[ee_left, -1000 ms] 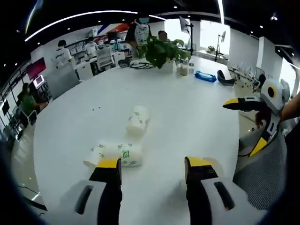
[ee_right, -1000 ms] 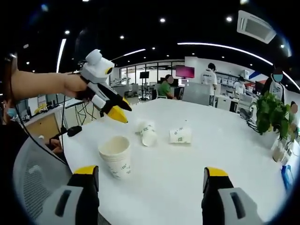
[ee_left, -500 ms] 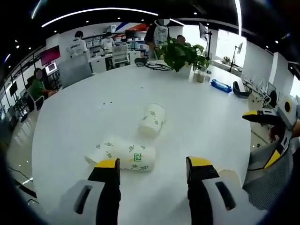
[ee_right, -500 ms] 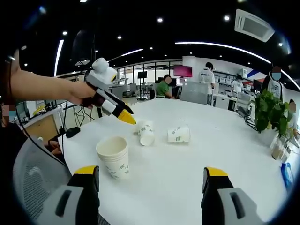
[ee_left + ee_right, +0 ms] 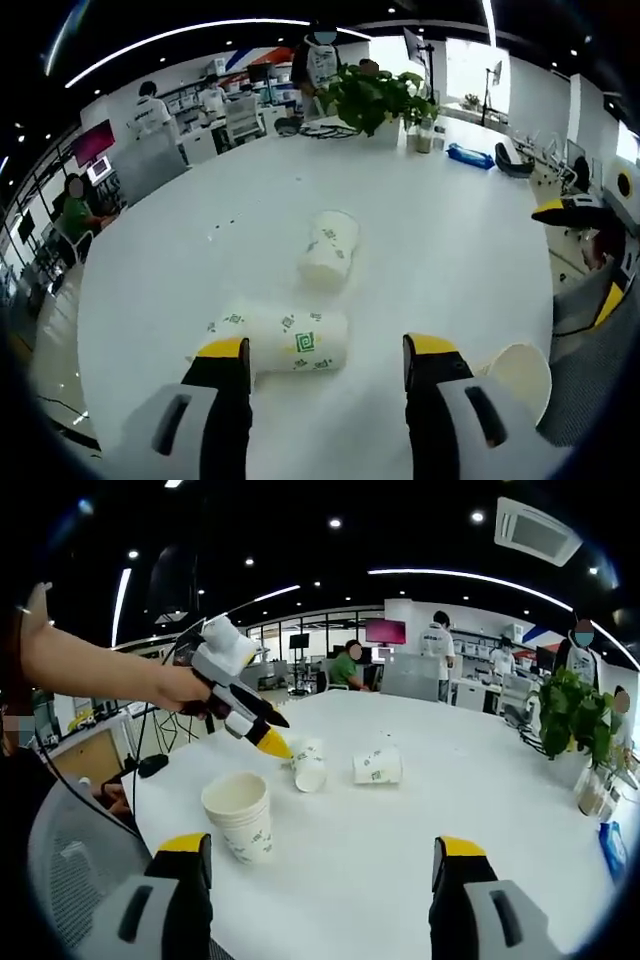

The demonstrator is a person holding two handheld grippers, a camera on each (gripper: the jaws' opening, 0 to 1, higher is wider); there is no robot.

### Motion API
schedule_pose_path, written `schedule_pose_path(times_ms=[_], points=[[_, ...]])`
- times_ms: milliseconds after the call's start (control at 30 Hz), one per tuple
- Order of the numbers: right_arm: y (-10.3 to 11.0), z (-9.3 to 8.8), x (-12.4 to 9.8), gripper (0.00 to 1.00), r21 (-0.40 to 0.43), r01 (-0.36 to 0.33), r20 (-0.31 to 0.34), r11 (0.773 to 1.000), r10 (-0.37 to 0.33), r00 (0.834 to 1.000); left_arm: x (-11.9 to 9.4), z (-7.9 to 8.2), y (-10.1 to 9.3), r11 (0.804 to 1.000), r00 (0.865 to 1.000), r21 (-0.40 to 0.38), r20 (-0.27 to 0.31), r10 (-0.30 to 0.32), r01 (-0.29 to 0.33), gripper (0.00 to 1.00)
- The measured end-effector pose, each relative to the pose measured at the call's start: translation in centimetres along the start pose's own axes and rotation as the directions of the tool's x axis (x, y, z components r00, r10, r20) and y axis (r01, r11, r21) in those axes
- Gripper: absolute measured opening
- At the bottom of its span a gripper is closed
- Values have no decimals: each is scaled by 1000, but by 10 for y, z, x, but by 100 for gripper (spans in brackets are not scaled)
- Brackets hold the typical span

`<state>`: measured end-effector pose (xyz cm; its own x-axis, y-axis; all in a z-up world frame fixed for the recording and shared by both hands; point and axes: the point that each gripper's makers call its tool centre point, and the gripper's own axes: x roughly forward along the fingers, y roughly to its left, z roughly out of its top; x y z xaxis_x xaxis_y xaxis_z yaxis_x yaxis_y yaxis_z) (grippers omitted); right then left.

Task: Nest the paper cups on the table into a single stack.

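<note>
A large round white worktop (image 5: 420,230) carries several paper cups with green printing.

In the left gripper view, the left tongs (image 5: 325,362) rise from the bottom, their two yellow-tipped jaws held apart with nothing between them. Just beyond the jaws, a short stack of lying cups (image 5: 285,338) rests on its side near the worktop's near edge. Farther in toward the middle, a single lying cup (image 5: 329,248) also rests on its side, apart from the first. At the lower right, close to the worktop's edge, the open mouth of an upright cup stack (image 5: 520,374) shows. The right tongs (image 5: 548,212) enter at the right edge, in the air over that side. At the far edge stand a leafy potted plant (image 5: 376,97) and a blue packet (image 5: 469,155).

In the right gripper view, the right tongs (image 5: 322,852) also stand open and empty. The upright cup stack (image 5: 240,815) sits near the worktop's near-left edge. Beyond it lie the stack of lying cups (image 5: 309,765) and the single lying cup (image 5: 378,765), side by side but not touching. A person's hand (image 5: 185,688) holds the left tongs (image 5: 275,744), whose yellow tips hover just beside the lying stack; whether they touch it cannot be told.
</note>
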<state>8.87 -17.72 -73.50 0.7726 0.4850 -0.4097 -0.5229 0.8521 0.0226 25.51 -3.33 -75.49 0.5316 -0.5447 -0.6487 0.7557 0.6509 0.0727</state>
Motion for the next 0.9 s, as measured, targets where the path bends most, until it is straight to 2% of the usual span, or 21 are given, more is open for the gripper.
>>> schedule_pose_path(times_ms=[167, 367, 567, 767, 833, 900], points=[[1, -1, 0, 92, -1, -4, -2, 1000, 4, 1000, 5, 0, 2, 998, 1000, 55, -14, -21, 21, 63], [0, -1, 0, 92, 3, -3, -3, 1000, 3, 1000, 9, -6, 7, 997, 1000, 72, -25, -12, 14, 63], [2, -3, 1, 91, 1, -7, -13, 1000, 7, 1000, 17, -7, 13, 997, 1000, 77, 3, -28, 28, 62], [2, -4, 2, 91, 2, -8, -19, 1000, 8, 1000, 21, -9, 10, 994, 1000, 105, -7, -18, 19, 61], [3, -4, 2, 91, 1, -9, -23, 1000, 10, 1000, 21, -9, 15, 992, 1000, 124, 2, -3, 3, 63], [3, -5, 2, 91, 2, -10, -26, 1000, 10, 1000, 21, -7, 11, 993, 1000, 120, 5, -14, 14, 63]])
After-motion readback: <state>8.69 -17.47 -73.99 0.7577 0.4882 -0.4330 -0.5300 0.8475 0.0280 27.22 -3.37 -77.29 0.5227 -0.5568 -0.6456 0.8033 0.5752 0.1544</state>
